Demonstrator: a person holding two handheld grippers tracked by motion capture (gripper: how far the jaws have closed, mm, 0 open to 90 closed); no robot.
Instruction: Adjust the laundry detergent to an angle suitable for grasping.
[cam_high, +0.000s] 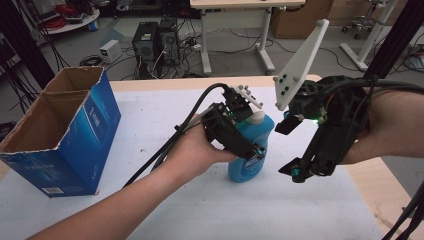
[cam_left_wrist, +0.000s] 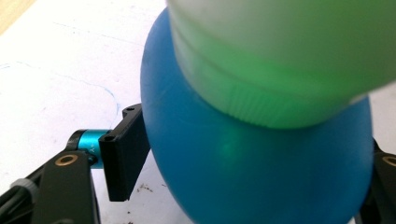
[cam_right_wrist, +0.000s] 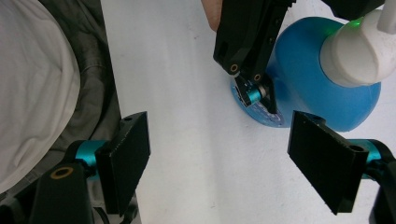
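A blue bottle (cam_high: 248, 167) with a white cap (cam_high: 256, 117) stands upright in the middle of the white-covered table (cam_high: 165, 110). My left gripper (cam_high: 250, 154) is shut on its body from the left; in the left gripper view one pad (cam_left_wrist: 126, 156) presses the blue bottle (cam_left_wrist: 261, 177) below its cap (cam_left_wrist: 280, 60). My right gripper (cam_high: 291, 150) hovers open just right of the bottle, apart from it. The right gripper view has its own jaws (cam_right_wrist: 219, 163) spread wide above the table, with the bottle (cam_right_wrist: 303, 84) and the left gripper (cam_right_wrist: 252, 88) beyond them.
An open blue cardboard box (cam_high: 60, 135) stands at the table's left edge. The wooden table edge (cam_high: 370, 190) shows at the right. A person's white shirt (cam_right_wrist: 32, 84) lies along the left of the right gripper view. Computers and cables sit on the floor behind.
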